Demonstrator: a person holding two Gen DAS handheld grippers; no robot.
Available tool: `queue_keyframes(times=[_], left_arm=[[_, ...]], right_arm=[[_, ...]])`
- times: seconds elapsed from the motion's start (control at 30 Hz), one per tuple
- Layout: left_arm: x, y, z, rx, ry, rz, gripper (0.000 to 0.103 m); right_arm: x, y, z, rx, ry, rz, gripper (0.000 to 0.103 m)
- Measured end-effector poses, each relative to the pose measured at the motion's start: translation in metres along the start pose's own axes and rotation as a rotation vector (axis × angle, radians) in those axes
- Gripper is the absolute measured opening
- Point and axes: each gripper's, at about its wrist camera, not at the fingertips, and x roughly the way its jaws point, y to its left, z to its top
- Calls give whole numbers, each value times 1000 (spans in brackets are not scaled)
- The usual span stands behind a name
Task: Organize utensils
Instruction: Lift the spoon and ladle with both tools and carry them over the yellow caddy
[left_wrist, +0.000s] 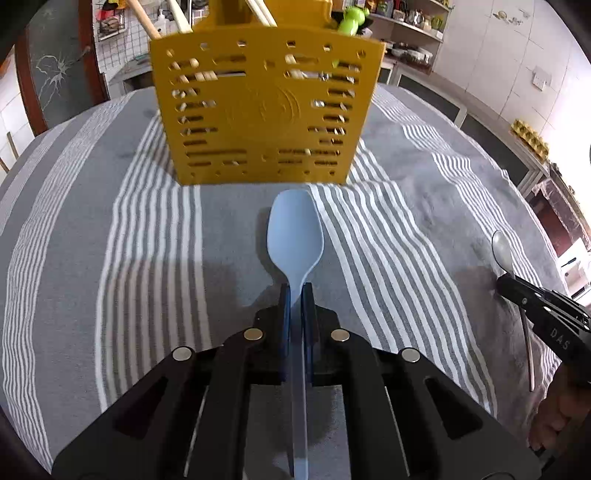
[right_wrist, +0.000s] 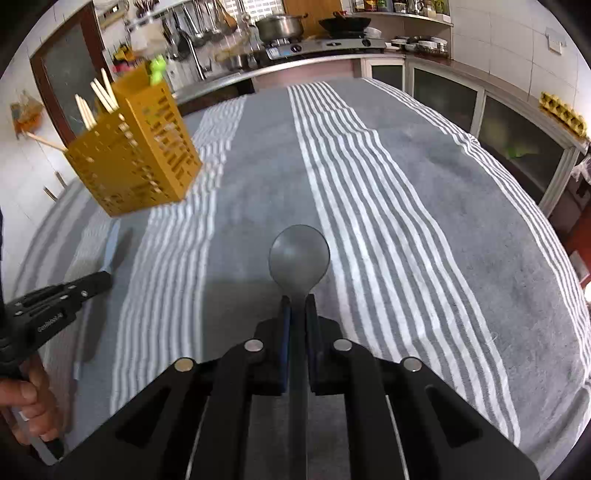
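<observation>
Fingers of the left gripper (left_wrist: 295, 295) are clamped narrowly on the neck of a blue spoon (left_wrist: 294, 236), just below its bowl; the handle runs back between the jaws toward the camera. The right gripper (right_wrist: 298, 306) is likewise closed on the neck of a grey spoon (right_wrist: 299, 254), its bowl held forward over the striped cloth (right_wrist: 406, 221). Both spoons are gripped where the stem is thinnest, so a firm pinch is needed; they look like light, stiff, smooth plastic, and some swivelling in the pads can be expected if either is tilted quickly. A hold nearer the middle of the handle would probably balance better. Beyond the blue spoon, close ahead, a yellow caddy (left_wrist: 262, 110) stands on the cloth, perforated, with chopsticks (right_wrist: 99, 99) and a green piece (right_wrist: 157, 70) rising from it. From the right view the caddy is seen well to the left.
</observation>
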Motion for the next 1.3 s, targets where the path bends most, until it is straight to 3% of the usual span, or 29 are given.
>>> queue_keyframes(times=[0.53,1.07,1.3], left_arm=[[-54,6,7,-1,-146,4,5],[-78,6,9,6,-206,2,5],[-79,4,8,11,-213,6,5]], right_arm=[[-38,1,10,19,-200,93,8],[-49,3,10,-7,-251,90,8],[-47,9,11,-44,-250,43,5]])
